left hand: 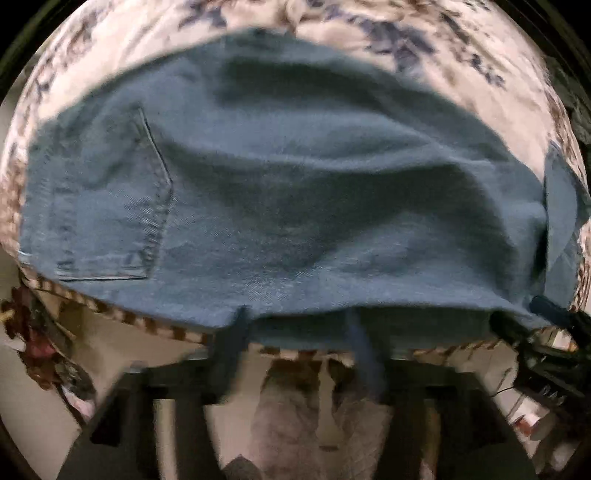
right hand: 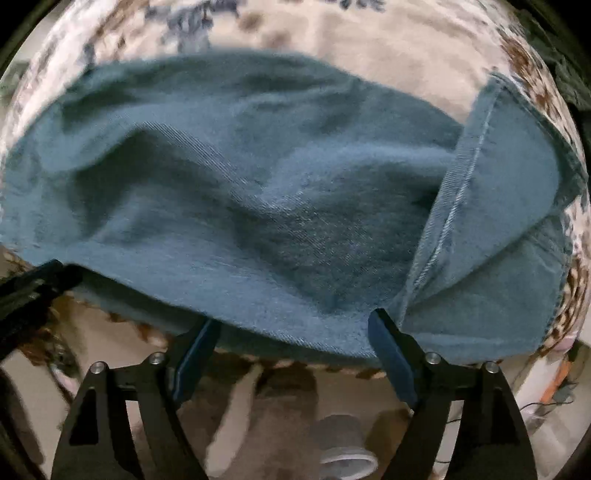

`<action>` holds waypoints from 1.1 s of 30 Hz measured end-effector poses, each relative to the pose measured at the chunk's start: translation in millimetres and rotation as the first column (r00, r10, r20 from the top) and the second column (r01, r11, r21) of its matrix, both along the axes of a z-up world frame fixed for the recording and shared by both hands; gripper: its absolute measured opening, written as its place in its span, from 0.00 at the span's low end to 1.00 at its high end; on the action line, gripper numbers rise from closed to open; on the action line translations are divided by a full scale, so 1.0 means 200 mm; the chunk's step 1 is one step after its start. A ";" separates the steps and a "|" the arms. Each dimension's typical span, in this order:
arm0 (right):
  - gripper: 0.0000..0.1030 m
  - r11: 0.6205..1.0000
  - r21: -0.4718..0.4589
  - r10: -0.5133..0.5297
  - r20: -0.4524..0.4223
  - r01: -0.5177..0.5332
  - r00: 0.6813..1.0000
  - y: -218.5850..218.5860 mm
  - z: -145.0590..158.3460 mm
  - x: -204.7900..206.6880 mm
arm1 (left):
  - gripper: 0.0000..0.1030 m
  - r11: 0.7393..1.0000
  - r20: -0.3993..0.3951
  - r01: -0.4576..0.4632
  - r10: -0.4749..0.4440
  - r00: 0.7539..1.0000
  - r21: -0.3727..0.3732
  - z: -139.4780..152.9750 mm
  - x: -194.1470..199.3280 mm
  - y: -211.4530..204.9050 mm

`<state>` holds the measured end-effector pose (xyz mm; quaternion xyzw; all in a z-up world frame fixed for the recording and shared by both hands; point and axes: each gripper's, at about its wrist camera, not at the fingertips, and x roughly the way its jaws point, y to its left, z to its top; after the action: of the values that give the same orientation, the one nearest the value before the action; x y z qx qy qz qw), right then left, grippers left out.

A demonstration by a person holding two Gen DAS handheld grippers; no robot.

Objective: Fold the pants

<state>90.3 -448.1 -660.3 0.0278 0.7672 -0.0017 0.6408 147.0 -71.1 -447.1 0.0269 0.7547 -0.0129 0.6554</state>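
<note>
1. Although the left wrist view is smeared by motion, it shows the pants (left hand: 280, 199), blue denim, lying on a floral bedspread (left hand: 369, 33), with a back pocket (left hand: 110, 206) on the left and the near edge hanging just over the bed's striped trim. The left gripper (left hand: 299, 325) has its fingers spread wide, their tips at the hanging edge with a span of that edge between them; it clamps nothing. At the far right, the right gripper shows as a dark shape at the same edge.

2. From the right wrist view, the same denim fills the frame, rumpled, with a hemmed flap (right hand: 491, 221) turned back over the main panel on the right. The right gripper (right hand: 291, 325) is likewise wide apart, its blue-padded fingers (right hand: 388, 343) touching the near edge from below, nothing pinched between them. The left gripper appears as a dark shape at the far left edge.

3. Judged from this, the step in hand is taking hold of the near edge for a fold. To do it well, each gripper should slide far enough on to catch every layer, since denim is stiff and thick and a shallow pinch may slip. Both should close at matching points so the edge lifts level. The turned-back flap likely needs flattening, or it will bulk up the fold.
</note>
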 end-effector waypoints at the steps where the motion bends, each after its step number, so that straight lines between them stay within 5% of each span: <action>1: 0.82 1.000 0.001 -0.014 0.013 0.014 1.000 -0.01 0.05 -0.01 | 0.85 1.000 0.016 0.009 -0.010 1.000 0.018 0.05 0.00 -0.02; 5: 0.82 0.995 -0.024 -0.098 0.073 0.100 0.992 -0.16 0.26 -0.01 | 0.88 0.994 0.128 0.037 -0.050 0.991 0.101 0.30 0.06 -0.11; 9: 0.82 0.974 -0.036 -0.219 0.113 0.225 0.969 -0.40 0.38 0.03 | 0.88 0.997 0.210 0.019 -0.034 0.977 0.071 0.46 0.14 -0.22; 15: 0.82 0.924 -0.128 -0.335 0.181 0.360 0.924 -0.82 0.29 0.31 | 0.88 0.995 0.260 0.050 -0.070 0.963 0.081 0.35 0.19 -0.41; 20: 0.81 0.897 -0.121 -0.401 0.179 0.425 0.898 -0.95 0.09 0.58 | 0.88 0.988 0.264 0.078 -0.111 0.958 0.131 0.24 0.25 -0.55; 22: 0.74 0.887 -0.131 -0.420 0.165 0.442 0.892 -0.96 0.01 0.65 | 0.88 0.985 0.258 0.088 -0.125 0.958 0.151 0.20 0.26 -0.58; 26: 0.29 0.878 -0.155 -0.435 0.137 0.453 0.890 -0.98 -0.06 0.67 | 0.88 0.985 0.243 0.080 -0.115 0.963 0.150 0.17 0.27 -0.61; 27: 0.13 0.869 -0.154 -0.451 0.146 0.471 0.880 -0.99 -0.06 0.65 | 0.88 0.986 0.242 0.078 -0.113 0.964 0.148 0.16 0.27 -0.61; 28: 0.06 0.854 -0.144 -0.478 0.162 0.499 0.864 -1.01 -0.04 0.63 | 0.88 0.986 0.242 0.076 -0.110 0.964 0.147 0.16 0.27 -0.62; 33: 0.00 0.755 -0.016 -0.636 0.224 0.656 0.738 -1.14 0.16 0.31 | 0.88 0.985 0.227 0.101 -0.131 0.965 0.141 0.14 0.25 -0.66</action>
<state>151.4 -677.1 -628.9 0.2620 0.6389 -0.2572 0.6761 196.7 -202.6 -419.4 0.1143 0.6679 0.0003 0.7354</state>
